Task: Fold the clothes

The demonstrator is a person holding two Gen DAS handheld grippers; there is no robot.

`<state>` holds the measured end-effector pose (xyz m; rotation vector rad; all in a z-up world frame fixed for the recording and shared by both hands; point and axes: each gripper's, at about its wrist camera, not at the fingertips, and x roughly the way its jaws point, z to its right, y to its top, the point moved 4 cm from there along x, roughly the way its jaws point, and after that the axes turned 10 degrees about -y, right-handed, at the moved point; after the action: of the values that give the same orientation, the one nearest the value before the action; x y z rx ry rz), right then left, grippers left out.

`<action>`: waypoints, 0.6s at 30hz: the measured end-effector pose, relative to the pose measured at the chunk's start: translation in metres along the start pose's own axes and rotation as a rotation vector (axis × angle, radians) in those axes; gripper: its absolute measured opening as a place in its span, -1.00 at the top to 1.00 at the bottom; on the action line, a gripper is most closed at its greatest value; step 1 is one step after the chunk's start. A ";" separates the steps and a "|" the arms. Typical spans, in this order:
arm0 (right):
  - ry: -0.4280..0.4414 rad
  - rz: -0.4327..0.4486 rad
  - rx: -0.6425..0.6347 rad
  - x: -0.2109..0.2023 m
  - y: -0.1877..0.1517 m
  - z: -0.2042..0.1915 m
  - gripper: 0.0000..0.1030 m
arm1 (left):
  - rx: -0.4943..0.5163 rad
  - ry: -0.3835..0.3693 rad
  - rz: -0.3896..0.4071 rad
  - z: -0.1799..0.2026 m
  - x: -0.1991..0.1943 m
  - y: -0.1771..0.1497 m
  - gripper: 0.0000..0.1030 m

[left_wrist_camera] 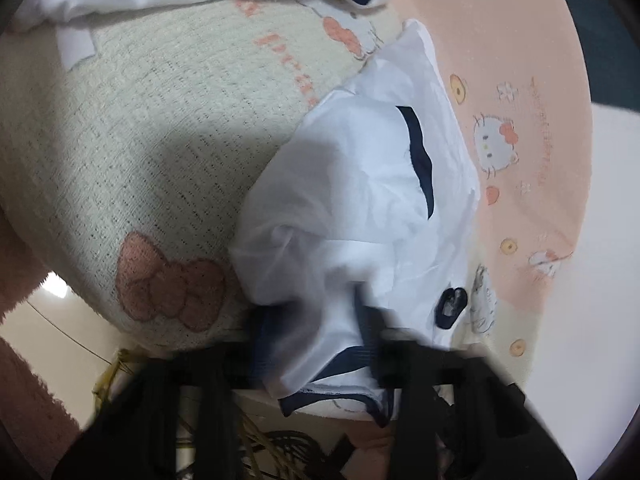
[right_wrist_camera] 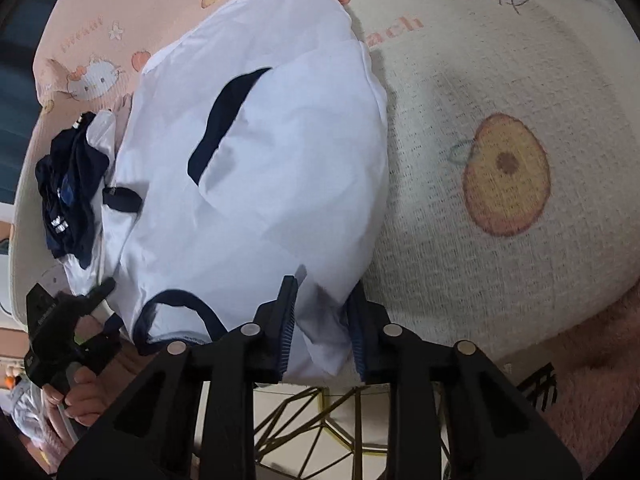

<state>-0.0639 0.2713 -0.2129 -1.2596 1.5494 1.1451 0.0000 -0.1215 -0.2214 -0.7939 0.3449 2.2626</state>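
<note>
White garment with navy trim (right_wrist_camera: 256, 168) lies crumpled on the cartoon-print blanket (right_wrist_camera: 500, 80), its near hem over the blanket's near edge. Right gripper (right_wrist_camera: 322, 320): jaws closed on a fold of the white hem. Left gripper (left_wrist_camera: 316, 344): jaws pinched shut on the navy-edged hem further left; view blurred. A hand (right_wrist_camera: 76, 392) holds the left gripper. Dark navy bundle (right_wrist_camera: 68, 192) sits at the garment's left side.

A cream-and-pink cartoon-print woven blanket (right_wrist_camera: 480, 60) covers the surface; a gold wire-frame stand (right_wrist_camera: 320, 420) sits below on the glossy floor (left_wrist_camera: 52, 328).
</note>
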 end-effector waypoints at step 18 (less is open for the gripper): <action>0.163 0.060 0.056 -0.031 -0.007 -0.039 0.84 | 0.132 0.003 -0.076 0.049 -0.016 0.013 0.88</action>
<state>-0.0541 0.2408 -0.1747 -1.3038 1.7377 1.0502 -0.0221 -0.1172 -0.1730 -0.7298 0.4528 2.1445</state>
